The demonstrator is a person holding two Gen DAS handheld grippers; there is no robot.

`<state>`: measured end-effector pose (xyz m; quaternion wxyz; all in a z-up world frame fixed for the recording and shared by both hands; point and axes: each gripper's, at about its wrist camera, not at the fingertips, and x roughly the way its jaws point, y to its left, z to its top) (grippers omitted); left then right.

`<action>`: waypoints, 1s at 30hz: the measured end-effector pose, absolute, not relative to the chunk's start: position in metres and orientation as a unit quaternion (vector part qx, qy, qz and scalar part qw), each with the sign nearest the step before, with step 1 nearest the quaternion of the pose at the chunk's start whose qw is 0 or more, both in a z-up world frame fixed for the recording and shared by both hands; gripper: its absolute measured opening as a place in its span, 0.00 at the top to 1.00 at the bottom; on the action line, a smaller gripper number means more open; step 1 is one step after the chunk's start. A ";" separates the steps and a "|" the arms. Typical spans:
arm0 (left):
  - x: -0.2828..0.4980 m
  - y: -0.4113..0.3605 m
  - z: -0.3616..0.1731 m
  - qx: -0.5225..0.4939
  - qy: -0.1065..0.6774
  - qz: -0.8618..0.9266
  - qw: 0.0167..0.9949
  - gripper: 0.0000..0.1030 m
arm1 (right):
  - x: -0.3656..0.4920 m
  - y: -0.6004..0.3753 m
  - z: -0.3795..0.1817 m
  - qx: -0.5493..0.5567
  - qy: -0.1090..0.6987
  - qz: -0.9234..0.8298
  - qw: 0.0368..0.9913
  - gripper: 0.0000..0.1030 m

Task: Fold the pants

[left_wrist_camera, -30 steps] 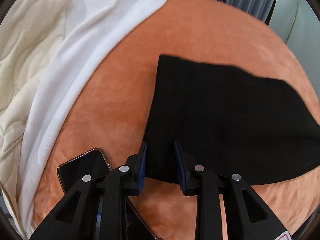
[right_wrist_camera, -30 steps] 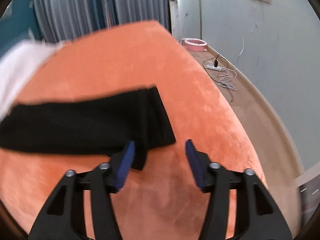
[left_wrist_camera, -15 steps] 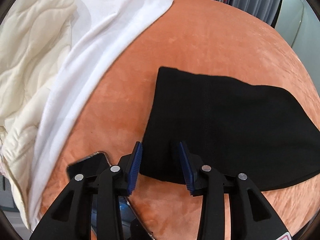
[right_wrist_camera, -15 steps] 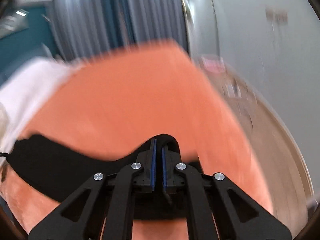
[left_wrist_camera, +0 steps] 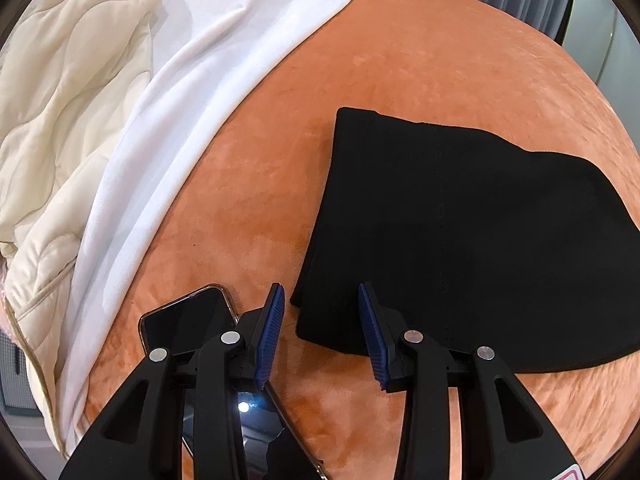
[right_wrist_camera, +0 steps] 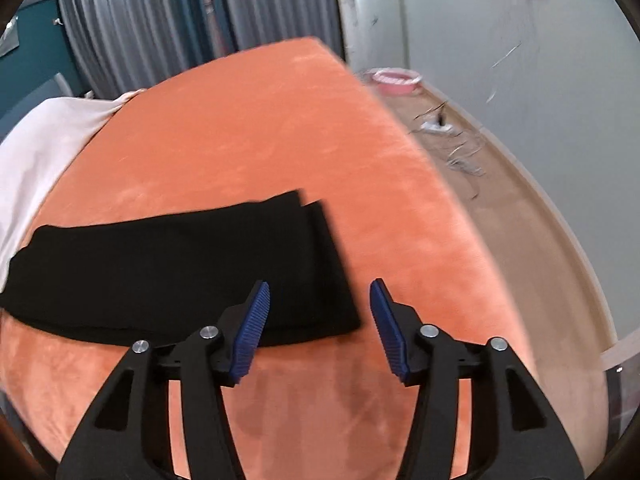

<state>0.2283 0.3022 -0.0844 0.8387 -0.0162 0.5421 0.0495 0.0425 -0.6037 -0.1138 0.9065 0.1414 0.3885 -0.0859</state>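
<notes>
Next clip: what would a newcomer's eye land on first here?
The black pants lie folded flat on the orange bed cover, the strongest contrast in both views. Both tongs, left and right, hang open at the pants' near edge, holding nothing. A dark phone lies beside the left tongs, with white bedding beyond.

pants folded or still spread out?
Folded. The black pants lie as a compact layered strip on the orange blanket, stacked edges showing at one end; both jaws open, holding nothing.

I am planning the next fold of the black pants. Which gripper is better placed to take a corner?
Probably the left gripper: its open jaws already straddle the near corner of the black pants. The right gripper, also open, has that end's corner nearer its right finger.
</notes>
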 end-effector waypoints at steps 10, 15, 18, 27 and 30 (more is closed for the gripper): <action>0.227 0.293 -0.087 -0.008 0.532 0.040 0.846 0.55 | 0.054 -0.619 -0.105 0.106 0.385 -0.180 0.899 0.98; 0.230 0.300 -0.093 -0.002 0.526 0.055 0.848 0.55 | 0.017 -0.642 -0.128 0.189 0.393 -0.229 0.870 0.92; 0.227 0.319 -0.075 -0.038 0.501 0.056 0.863 0.55 | -0.004 -0.606 -0.099 0.182 0.349 -0.211 0.895 0.86; 0.238 0.307 -0.041 -0.052 0.463 0.010 0.885 0.48 | 0.018 -0.445 -0.075 0.080 0.361 -0.106 0.923 0.58; 0.262 0.273 -0.054 -0.037 0.477 0.001 0.878 0.47 | 0.048 -0.378 -0.075 0.061 0.376 -0.048 0.923 0.57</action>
